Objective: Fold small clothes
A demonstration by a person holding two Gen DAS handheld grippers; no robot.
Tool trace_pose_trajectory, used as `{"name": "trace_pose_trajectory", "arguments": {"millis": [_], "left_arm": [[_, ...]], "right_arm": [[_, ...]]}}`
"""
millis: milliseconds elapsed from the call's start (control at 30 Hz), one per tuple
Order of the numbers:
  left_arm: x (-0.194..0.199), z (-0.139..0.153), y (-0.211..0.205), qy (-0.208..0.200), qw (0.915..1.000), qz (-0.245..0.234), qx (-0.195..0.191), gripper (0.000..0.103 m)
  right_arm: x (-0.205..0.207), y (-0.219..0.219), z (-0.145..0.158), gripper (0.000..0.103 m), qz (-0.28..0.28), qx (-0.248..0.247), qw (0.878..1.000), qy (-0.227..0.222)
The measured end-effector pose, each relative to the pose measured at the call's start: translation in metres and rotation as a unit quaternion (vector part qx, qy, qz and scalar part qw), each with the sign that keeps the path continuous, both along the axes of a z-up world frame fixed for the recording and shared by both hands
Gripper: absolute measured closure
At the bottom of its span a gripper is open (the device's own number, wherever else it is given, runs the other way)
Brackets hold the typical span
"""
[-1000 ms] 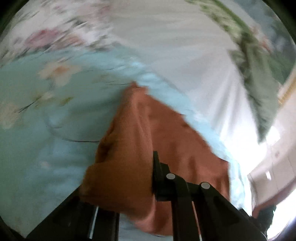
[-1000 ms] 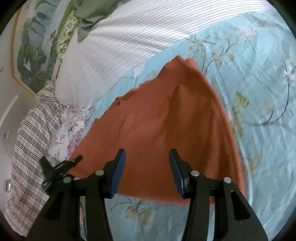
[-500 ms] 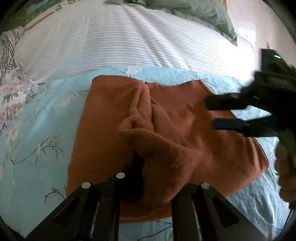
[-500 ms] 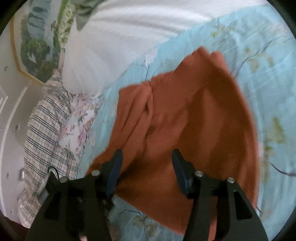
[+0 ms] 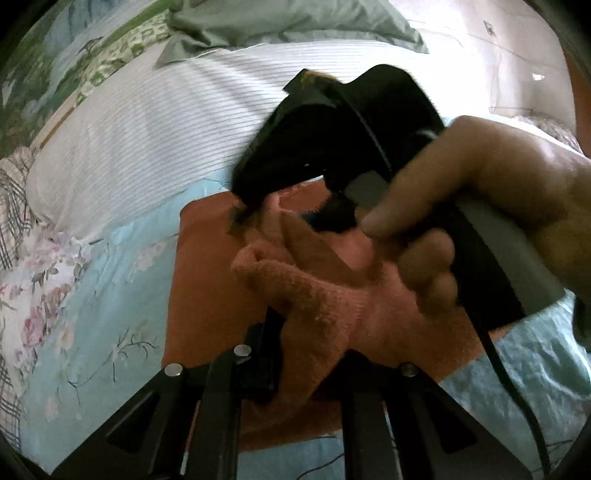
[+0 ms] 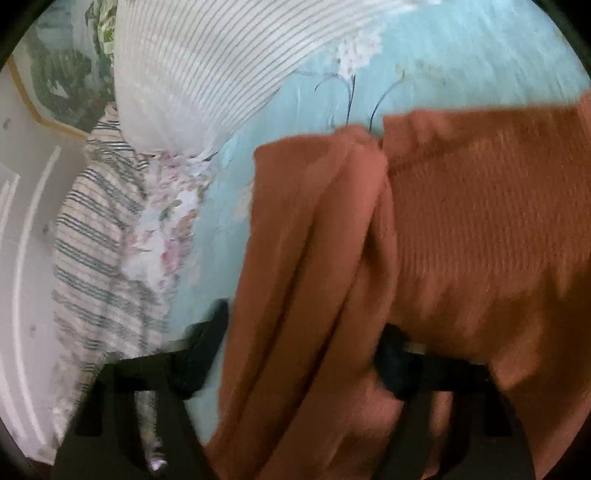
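An orange knit sweater (image 5: 210, 295) lies on the light blue flowered sheet (image 5: 110, 369). At the bottom of the left wrist view my left gripper (image 5: 306, 343) is shut on a raised, bunched fold of it. A hand (image 5: 498, 206) holds my right gripper (image 5: 284, 218) just above and beyond that fold, fingers pointing left onto the cloth. In the right wrist view a long ridge of the sweater (image 6: 314, 277) runs between the right gripper's (image 6: 303, 332) fingers. Its jaws are closing around it and still stand apart. The view is blurred.
A white striped pillow (image 5: 147, 122) lies behind the sweater, with a green pillow (image 5: 277, 26) further back. A flowered cushion (image 5: 40, 280) and a plaid cloth (image 6: 96, 236) lie to the left. A black cable (image 5: 509, 380) hangs from the right gripper.
The left gripper has swung the held fold across and rolled level. The right gripper has moved in close over the sweater, and the fold now sits between its fingers.
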State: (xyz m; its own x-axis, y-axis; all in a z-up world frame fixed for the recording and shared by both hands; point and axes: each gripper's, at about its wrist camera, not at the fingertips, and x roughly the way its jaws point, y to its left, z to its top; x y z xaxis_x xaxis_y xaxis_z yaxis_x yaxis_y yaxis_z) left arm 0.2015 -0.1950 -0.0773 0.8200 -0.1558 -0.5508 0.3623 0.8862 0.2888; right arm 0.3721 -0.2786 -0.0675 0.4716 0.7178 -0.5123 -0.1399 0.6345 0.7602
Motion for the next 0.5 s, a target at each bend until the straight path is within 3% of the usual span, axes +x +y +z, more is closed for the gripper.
{"name": "trace_pose_trajectory", "arguments": {"millis": [67, 200, 300, 400, 500], "left_arm": [[-0.001, 0.010, 0.001, 0.006, 0.9998, -0.011, -0.016, 0.095], [-0.008, 0.034, -0.015, 0.010, 0.9969, -0.053, -0.057, 0.095], [-0.010, 0.044, -0.037, 0.025, 0.9929, -0.082, -0.082, 0.094], [-0.006, 0.040, -0.060, 0.062, 0.9860, -0.107, -0.112, 0.094], [0.002, 0.023, -0.078, 0.108, 0.9808, -0.112, -0.118, 0.094]], "right_arm": [[-0.004, -0.010, 0.008, 0.087, -0.001, 0.002, 1.000, -0.018], [-0.034, -0.040, 0.045, 0.088, -0.019, -0.023, 0.996, -0.084], [-0.052, -0.067, 0.062, 0.088, -0.041, -0.037, 0.992, -0.110], [-0.063, -0.096, 0.054, 0.088, -0.069, -0.061, 0.991, -0.094], [-0.064, -0.120, 0.021, 0.088, -0.090, -0.077, 0.992, -0.050]]}}
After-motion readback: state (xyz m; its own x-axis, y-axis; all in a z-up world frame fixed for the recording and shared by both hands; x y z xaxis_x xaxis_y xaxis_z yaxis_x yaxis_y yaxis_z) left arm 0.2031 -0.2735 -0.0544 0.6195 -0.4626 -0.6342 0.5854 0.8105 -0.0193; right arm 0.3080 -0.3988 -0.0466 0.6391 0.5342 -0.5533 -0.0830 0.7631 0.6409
